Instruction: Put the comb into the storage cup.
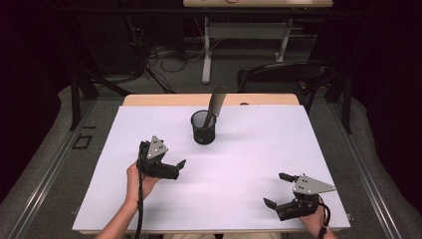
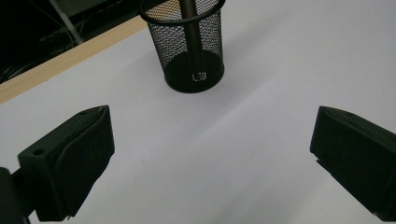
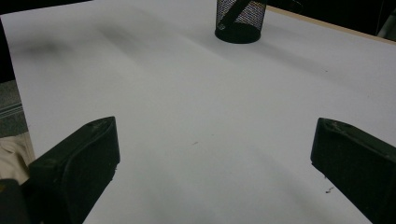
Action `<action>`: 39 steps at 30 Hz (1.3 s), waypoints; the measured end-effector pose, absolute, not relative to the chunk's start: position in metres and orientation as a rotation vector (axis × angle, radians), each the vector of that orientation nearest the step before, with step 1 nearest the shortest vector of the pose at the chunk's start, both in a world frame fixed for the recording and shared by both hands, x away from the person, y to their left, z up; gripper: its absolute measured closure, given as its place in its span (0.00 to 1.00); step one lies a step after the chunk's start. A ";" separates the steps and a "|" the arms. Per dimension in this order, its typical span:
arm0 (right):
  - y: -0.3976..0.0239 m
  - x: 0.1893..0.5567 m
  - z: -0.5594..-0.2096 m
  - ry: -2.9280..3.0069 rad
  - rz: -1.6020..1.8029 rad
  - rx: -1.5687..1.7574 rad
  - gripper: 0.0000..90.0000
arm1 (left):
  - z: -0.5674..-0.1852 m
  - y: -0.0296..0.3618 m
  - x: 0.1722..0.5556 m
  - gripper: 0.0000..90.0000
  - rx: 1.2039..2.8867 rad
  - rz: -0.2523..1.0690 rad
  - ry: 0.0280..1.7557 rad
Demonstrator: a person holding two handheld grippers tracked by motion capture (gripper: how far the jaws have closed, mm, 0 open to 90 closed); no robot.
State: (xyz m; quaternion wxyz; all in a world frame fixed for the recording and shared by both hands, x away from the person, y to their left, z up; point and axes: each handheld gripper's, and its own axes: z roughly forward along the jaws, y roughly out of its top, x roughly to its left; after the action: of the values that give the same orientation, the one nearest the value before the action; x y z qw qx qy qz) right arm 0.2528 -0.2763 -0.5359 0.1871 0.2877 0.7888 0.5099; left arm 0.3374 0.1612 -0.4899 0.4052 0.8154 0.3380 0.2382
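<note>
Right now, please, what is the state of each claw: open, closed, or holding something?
Left claw: open, holding nothing, facing the mesh cup.
Right claw: open, holding nothing, above the white table.

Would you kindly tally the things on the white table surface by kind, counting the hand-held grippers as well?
Black mesh cup: 1
Dark long-handled tool standing tilted in the cup: 1
Hand-held grippers, both open and empty: 2, the left gripper and the right gripper
Total: 4
</note>
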 end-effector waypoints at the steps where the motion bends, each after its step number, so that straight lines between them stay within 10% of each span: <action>1: -0.276 0.253 -0.536 2.219 1.438 0.808 0.01 | -0.490 0.163 0.336 0.00 2.061 0.601 0.852; 39: -0.277 0.254 -0.535 2.216 1.436 0.813 0.01 | -0.510 0.189 0.290 0.00 2.067 0.602 0.871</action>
State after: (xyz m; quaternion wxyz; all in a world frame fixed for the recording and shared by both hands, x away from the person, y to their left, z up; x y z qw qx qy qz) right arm 0.2541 -0.2770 -0.5354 0.1884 0.2889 0.7876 0.5106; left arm 0.2900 0.1888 -0.5103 0.3984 0.8163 0.3439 0.2379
